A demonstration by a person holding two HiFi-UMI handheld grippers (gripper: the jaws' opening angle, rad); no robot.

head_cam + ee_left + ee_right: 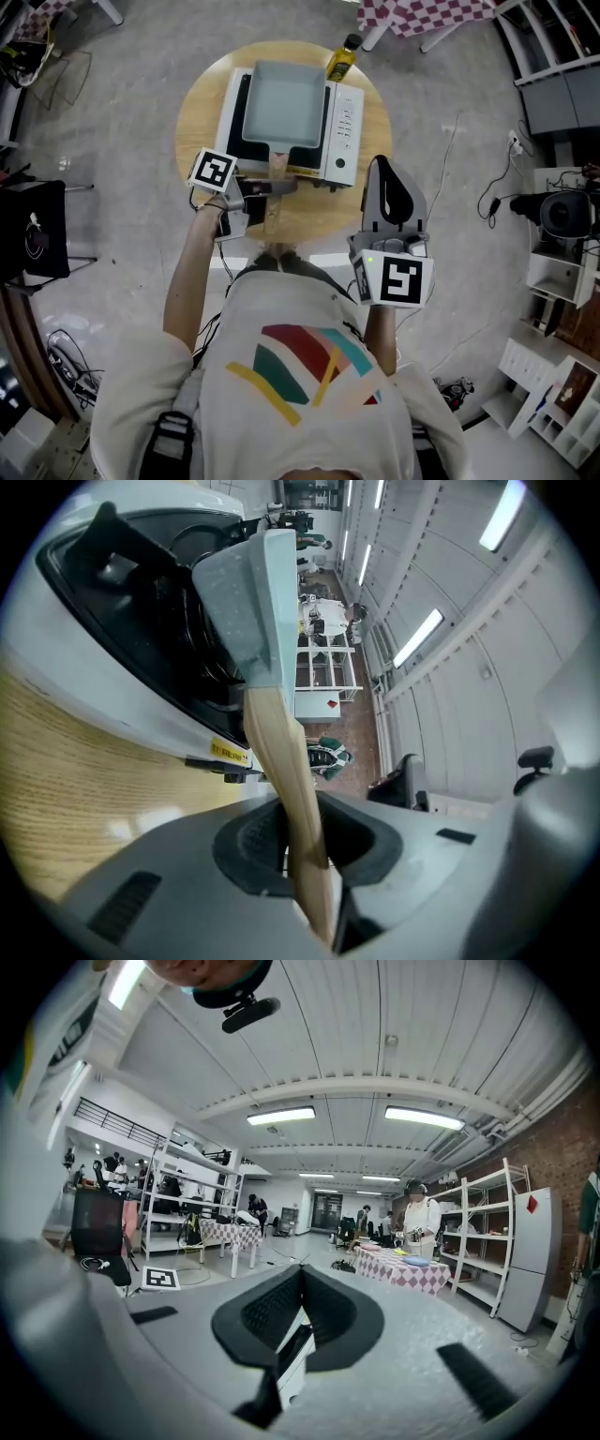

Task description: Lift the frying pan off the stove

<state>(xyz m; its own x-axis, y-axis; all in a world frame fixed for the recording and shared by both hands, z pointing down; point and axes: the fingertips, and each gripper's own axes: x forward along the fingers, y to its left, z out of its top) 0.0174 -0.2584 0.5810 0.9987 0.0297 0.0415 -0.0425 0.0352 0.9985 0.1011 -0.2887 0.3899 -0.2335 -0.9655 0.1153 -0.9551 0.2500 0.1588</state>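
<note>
As we read across from the left, we count two tongs, one frying pan, one stove, one bottle and one desk.

Just off the stove's near edge, toward its left, the left tongs are closed on the pan's single handle. It is a flat, pale wooden strip that widens toward the pan. In the left gripper view the dark ribbed pads press it from both sides.

The frying pan is square with rounded corners and low walls, a matte pale grey-blue. It lies over the stove's black top, with its handle reaching out past the stove's near edge. Its inside shows only its own smooth floor. Whether it rests on the burner or hangs just clear of it, we cannot tell.

The stove is a white, boxy tabletop unit with a strip of small controls along its right side. It stands on the round desk, whose top is light wood grain.

Behind the stove's far right corner stands the one bottle, yellow-bodied with a dark cap; what it holds we cannot read.

Right of the stove and apart from it, the grey plastic right tongs hang off the desk's edge. In the right gripper view their ribbed pads meet at the tip, with nothing gripped.
</note>
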